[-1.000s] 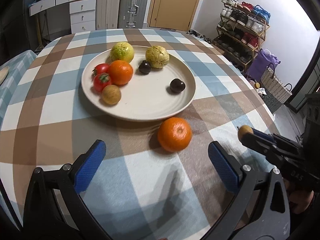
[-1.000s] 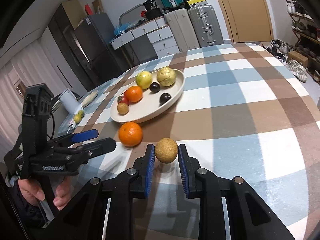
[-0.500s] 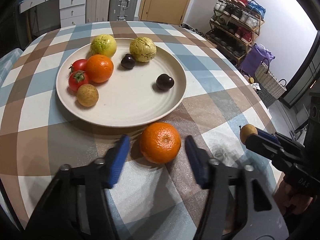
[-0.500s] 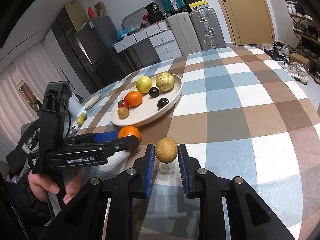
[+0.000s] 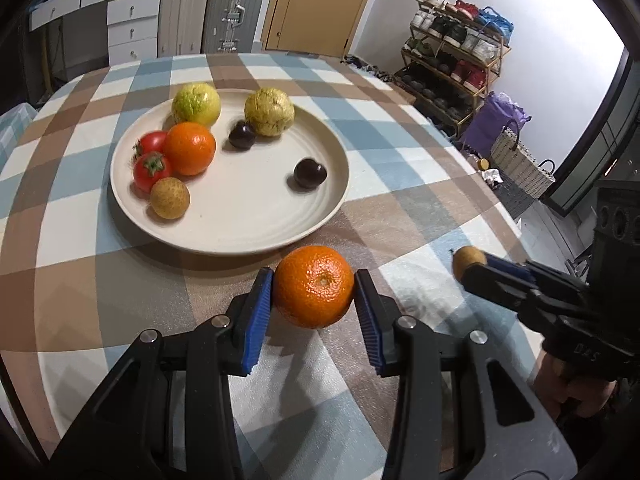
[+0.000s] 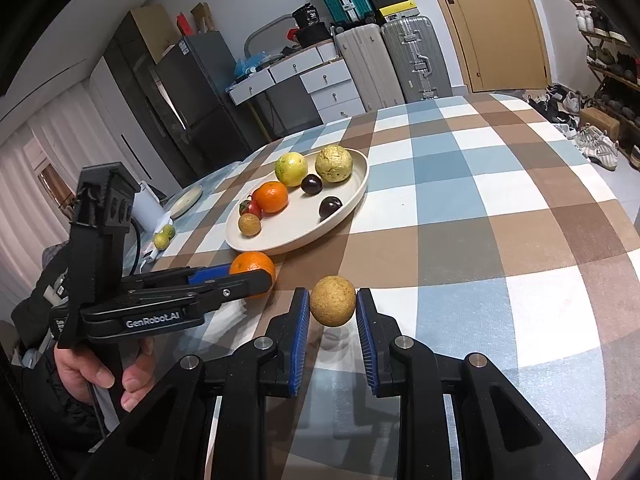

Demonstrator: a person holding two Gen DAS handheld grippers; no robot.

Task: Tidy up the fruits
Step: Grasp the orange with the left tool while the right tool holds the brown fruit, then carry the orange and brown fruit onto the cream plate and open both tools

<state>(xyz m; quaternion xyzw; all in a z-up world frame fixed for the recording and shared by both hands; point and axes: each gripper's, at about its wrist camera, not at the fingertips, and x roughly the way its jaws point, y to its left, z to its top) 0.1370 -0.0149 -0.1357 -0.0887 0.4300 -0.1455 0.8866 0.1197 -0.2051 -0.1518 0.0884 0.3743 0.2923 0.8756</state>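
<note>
**Two loose fruits gripped, plate waiting above**

Left gripper (image 5: 314, 300) closed on the loose orange (image 5: 314, 297) at lower centre of the left wrist view, blue pads touching both flanks at the widest girth: a sensible bite for a round, slippery thing, since a hold above or below the middle would squeeze it out. Fruit apparently resting on, or only just off, the checked tablecloth (image 5: 72, 208), just below the near rim of the cream plate (image 5: 240, 236); cannot tell for certain whether lifted. Left tool lying low and nearly level, fingers aimed up the frame toward the plate, gripped by a bare hand (image 6: 104, 376) at lower left of the right wrist view.

Right gripper (image 6: 333, 308) narrowed onto a small tan round fruit (image 6: 333, 306), possibly a longan, pads pressing both sides. Shadow on the cloth beneath it, separate from the fruit, so judged to be held clear of the table. Same tool at right edge of the left wrist view, level, fingertips pointing left, the tan fruit poking out at the tip.

On the plate, at upper centre: two tomatoes (image 5: 150, 160), a second orange (image 5: 189, 148), a matching tan fruit (image 5: 170, 203), a yellow-green citrus (image 5: 196, 104), a bumpy yellow fruit (image 5: 269, 111) and two dark plums (image 5: 309, 173). Like kinds sitting mostly side by side, so probably grouping by type: a likely place for each held fruit beside its twin on the plate's left half. Broad bare patch at the plate's near side leaving room to set both down without knocking the others.
</note>
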